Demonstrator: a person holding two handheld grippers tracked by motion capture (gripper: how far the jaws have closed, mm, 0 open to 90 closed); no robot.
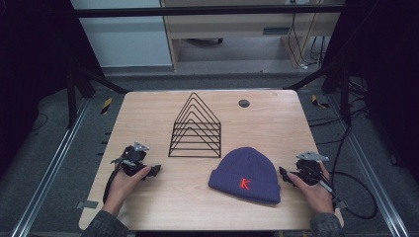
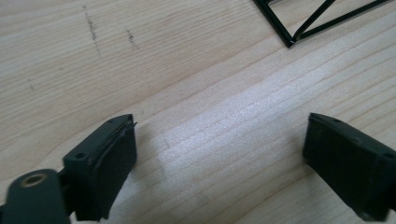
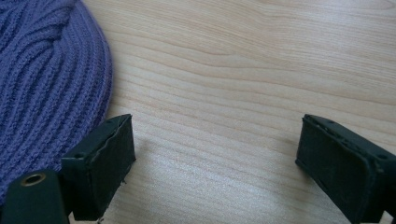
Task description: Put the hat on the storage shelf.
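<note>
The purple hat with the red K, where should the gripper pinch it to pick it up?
Probably the rounded side edge of the purple hat, coming in from the right, where the right gripper waits with open jaws. The hat lies flat and soft, so its thin edge should slip between the jaws.

Light falls from overhead onto the wooden table [image 1: 163,197], leaving the room around it dim, nearly black at both sides. Shadows are soft and short. The high view is slightly grainy; close up, a pale sheen crosses the grain, and the near jaws blur.
</note>
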